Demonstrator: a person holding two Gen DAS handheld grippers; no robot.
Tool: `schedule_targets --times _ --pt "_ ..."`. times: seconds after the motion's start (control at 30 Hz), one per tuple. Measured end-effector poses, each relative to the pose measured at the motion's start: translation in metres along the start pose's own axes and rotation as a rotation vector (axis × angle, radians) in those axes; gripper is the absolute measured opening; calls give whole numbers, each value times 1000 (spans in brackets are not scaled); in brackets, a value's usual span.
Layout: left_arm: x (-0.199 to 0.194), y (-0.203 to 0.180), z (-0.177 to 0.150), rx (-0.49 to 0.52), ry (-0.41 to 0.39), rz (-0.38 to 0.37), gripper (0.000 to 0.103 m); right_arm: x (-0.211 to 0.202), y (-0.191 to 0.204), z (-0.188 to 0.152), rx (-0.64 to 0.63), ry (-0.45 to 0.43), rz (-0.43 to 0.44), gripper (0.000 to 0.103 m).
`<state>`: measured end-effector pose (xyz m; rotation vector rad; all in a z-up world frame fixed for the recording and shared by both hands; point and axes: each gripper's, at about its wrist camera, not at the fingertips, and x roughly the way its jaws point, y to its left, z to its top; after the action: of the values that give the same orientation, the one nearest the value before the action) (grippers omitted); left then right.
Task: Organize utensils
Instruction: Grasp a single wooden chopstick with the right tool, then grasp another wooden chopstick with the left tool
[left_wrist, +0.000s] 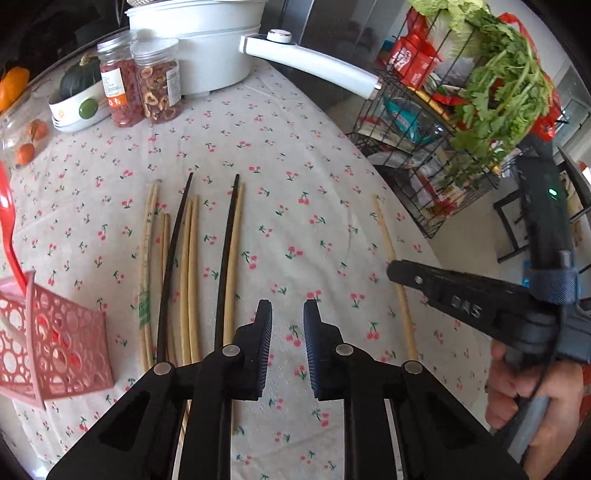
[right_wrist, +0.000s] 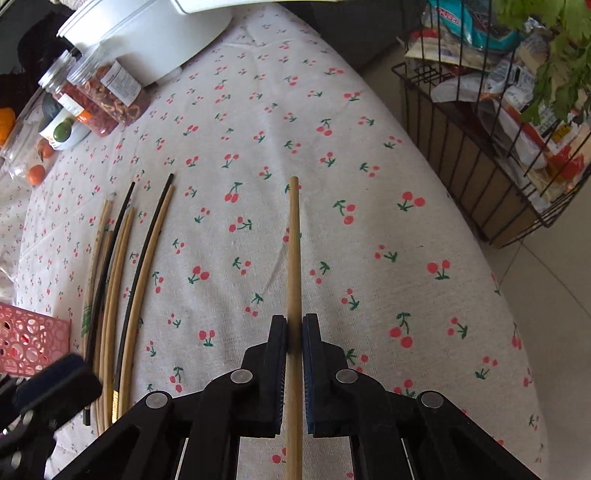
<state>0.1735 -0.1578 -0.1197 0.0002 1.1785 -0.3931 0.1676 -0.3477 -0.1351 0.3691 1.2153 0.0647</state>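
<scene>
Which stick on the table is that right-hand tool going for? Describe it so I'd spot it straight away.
Start at the cherry-print tablecloth and find the row of chopsticks lying side by side near the red basket. Look right of it, toward the table's edge: the lone bamboo chopstick lies apart from the others, between the right gripper jaws.

Bright, even daylight in both views; shadows soft and faint on the cherry-print tablecloth (right_wrist: 258, 155). White pot (left_wrist: 207, 40) slightly blown out. Strong fisheye bending, dark corner vignette. Left gripper (right_wrist: 48, 387) blurred at frame edge.

raised letters "das" mark the right claw (left_wrist: 397, 271).
</scene>
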Motion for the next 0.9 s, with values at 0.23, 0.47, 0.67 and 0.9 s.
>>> schedule_targets --times 0.23,0.47,0.67,0.9 --pt "49 22 29 -65 83 78 10 4 1 6 -6 5 45 4" --pt "68 24 39 -48 103 164 10 8 1 12 -3 9 72 4" --pt "83 19 48 -26 165 211 10 10 -2 14 7 16 76 4" --pt "74 9 44 2 129 205 6 3 -1 11 8 -6 73 4"
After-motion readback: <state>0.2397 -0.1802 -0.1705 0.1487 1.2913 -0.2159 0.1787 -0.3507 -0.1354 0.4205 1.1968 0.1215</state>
